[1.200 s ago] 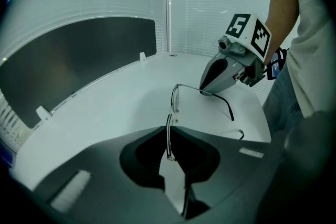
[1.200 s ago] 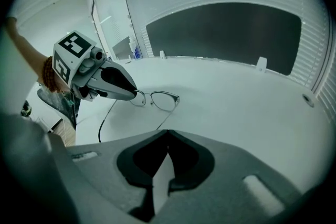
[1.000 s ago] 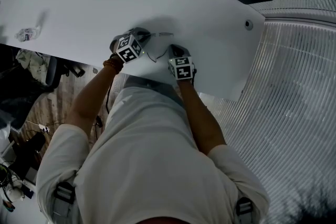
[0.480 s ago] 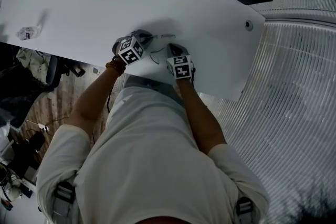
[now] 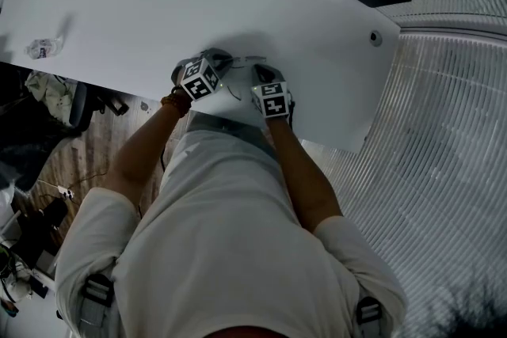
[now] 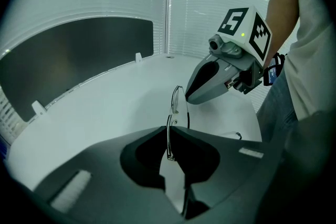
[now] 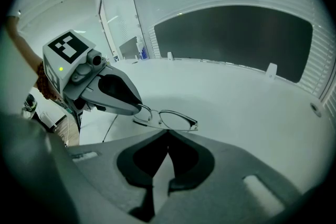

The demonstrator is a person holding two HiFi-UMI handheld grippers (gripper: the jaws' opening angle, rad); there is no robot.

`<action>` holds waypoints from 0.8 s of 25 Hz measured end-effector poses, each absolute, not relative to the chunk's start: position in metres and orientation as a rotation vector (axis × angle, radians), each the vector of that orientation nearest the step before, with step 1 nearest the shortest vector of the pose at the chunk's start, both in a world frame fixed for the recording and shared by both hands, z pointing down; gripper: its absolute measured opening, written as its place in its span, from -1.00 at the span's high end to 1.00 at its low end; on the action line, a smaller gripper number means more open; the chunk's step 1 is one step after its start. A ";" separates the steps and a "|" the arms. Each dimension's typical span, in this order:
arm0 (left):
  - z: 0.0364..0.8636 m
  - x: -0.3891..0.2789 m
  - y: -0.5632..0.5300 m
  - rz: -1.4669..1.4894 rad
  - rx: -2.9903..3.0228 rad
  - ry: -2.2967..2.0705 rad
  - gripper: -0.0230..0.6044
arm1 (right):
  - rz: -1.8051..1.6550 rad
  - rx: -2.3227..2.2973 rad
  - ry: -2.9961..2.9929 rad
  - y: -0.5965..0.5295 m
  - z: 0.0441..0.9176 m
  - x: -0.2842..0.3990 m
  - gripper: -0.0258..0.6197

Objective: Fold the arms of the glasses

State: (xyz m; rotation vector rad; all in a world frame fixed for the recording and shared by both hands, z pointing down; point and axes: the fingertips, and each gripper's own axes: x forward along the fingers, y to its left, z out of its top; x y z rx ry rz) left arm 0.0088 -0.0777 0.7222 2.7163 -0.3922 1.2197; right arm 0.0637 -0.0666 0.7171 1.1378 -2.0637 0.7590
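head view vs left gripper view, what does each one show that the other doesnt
Only the head view: the left gripper's marker cube, the person's shoulders, and a small crumpled scrap far left on the table. Only the left gripper view: the glasses' thin rim, edge-on, pinched in the left gripper's jaws. Both: the right gripper, shut, with its own cube, by the glasses.

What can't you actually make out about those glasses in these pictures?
Right gripper view: the right gripper's own shut jaws hide whether they touch the glasses.
Left gripper view: glasses edge-on, their arms mostly behind the left gripper.
Head view: both grippers half cover the tiny glasses; arm positions unreadable.
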 end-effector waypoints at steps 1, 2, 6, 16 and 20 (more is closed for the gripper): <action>0.721 0.009 -0.077 1.219 2.717 -0.391 0.85 | 0.759 1.137 -2.063 -0.067 0.717 0.063 0.92; 0.721 0.009 -0.077 1.218 2.718 -0.391 0.85 | 0.758 1.137 -2.062 -0.067 0.716 0.064 0.92; 0.719 0.010 -0.079 1.219 2.716 -0.408 0.85 | 0.758 1.138 -2.062 -0.068 0.715 0.065 0.92; 0.721 0.007 -0.089 1.222 2.709 -0.462 0.85 | 0.718 1.097 -2.133 -0.038 0.691 0.066 0.80; 0.718 0.007 -0.092 1.228 2.710 -0.470 0.85 | 0.714 0.989 -2.194 -0.018 0.676 0.032 0.74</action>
